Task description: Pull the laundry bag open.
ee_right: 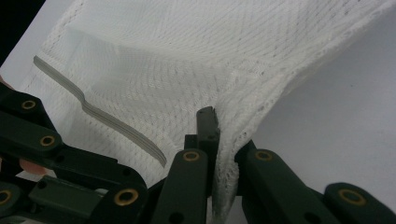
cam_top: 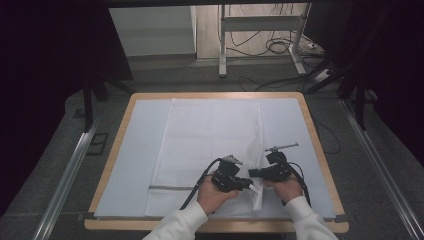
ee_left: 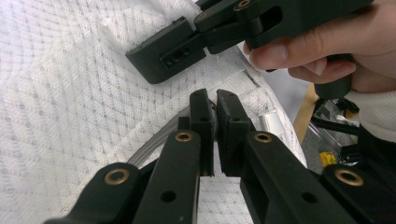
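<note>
A white mesh bag lies flat on the white-covered table, with a grey zipper across its near end. My left gripper is shut at the zipper's right end, where a small pull sits between its tips and the grey zipper runs in under the jaws. My right gripper points left, just beyond it. In the right gripper view it is shut on a raised fold of the mesh bag at the side seam. The zipper curves off to the left there.
A white sheet covers the wooden tabletop. Beyond the far edge stand a desk frame and loose cables on the floor. Metal rails run along both sides of the table.
</note>
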{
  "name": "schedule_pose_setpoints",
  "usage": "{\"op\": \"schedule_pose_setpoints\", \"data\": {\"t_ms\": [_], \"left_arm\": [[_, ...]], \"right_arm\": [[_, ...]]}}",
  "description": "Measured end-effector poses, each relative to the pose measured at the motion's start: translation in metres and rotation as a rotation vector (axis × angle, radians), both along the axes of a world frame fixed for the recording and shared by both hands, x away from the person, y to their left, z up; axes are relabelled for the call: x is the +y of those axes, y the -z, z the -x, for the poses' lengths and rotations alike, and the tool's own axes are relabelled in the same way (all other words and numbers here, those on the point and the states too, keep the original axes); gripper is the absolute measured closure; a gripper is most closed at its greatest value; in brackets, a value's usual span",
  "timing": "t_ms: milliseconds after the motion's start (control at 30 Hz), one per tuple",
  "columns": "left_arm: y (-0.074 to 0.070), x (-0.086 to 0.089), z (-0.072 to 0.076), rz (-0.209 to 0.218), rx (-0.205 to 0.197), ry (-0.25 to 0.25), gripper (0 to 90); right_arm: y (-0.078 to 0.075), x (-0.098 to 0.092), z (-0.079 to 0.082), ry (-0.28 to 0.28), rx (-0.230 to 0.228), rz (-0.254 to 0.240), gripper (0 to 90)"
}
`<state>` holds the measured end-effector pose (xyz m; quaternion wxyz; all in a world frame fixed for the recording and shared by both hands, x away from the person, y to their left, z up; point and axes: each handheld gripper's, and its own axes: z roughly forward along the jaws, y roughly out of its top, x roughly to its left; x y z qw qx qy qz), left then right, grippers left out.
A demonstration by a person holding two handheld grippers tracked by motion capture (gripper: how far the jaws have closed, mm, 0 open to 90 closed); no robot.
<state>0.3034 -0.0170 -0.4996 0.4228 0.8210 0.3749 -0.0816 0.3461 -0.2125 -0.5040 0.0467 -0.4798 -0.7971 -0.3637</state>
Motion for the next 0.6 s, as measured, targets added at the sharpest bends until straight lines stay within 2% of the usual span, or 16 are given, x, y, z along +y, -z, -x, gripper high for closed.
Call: {"op": "schedule_pose_setpoints", "data": {"t_ms": [600], "left_arm": [[0.011,0.004,-0.004,0.008,0.04,-0.015,86.9]], "right_arm": [[-0.001,-0.003,0.001,-0.013,-0.015,-0.01,88.4]]}}
